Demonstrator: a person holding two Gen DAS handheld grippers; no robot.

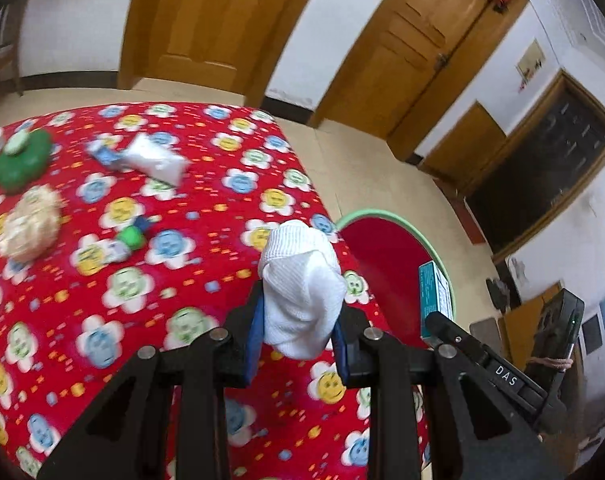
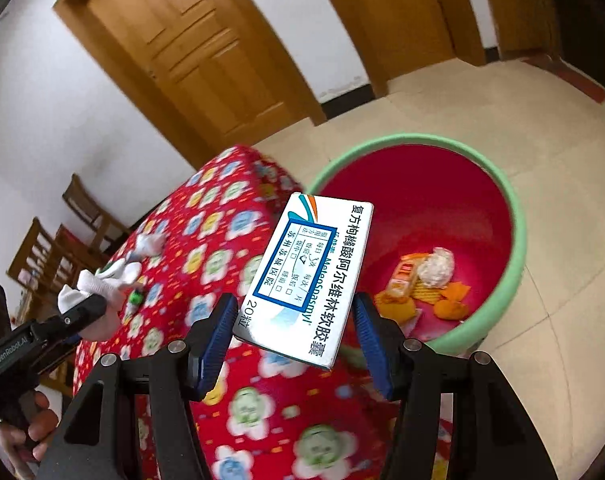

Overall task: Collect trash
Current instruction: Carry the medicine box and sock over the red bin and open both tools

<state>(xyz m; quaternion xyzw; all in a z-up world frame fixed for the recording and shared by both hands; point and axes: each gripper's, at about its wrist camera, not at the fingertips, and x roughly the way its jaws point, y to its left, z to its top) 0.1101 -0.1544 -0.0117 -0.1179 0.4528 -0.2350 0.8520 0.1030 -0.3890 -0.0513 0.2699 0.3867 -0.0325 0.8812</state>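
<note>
While both hands are busy, this looks like the carry-and-drop step of picking up trash. The left tongs [image 1: 298, 340] are squeezed tight on a white wad of cloth [image 1: 302, 292], low in the middle of the left view, over the table [image 1: 102, 280] with its red flower cover.

The right tongs [image 2: 294, 336] sit low in the middle of the right view with a white medicine box [image 2: 306, 276] between their blue pads [image 2: 216, 340]. Those tongs look partly open. The box looks tilted, and I cannot tell if the pads are really pinching it or letting it go.

At the right of that view is the red bin [image 2: 518, 232] with a green rim, down on the floor just beside the table. Orange wrappers and a crumpled white ball [image 2: 436, 266] already lie inside.

Next, I think the box has to be over the bin's mouth, and then the wad goes in too. More bits wait on the table at the left: a white packet [image 1: 154, 158], a green lid [image 1: 20, 162] and a small green-capped bottle [image 1: 122, 244].
</note>
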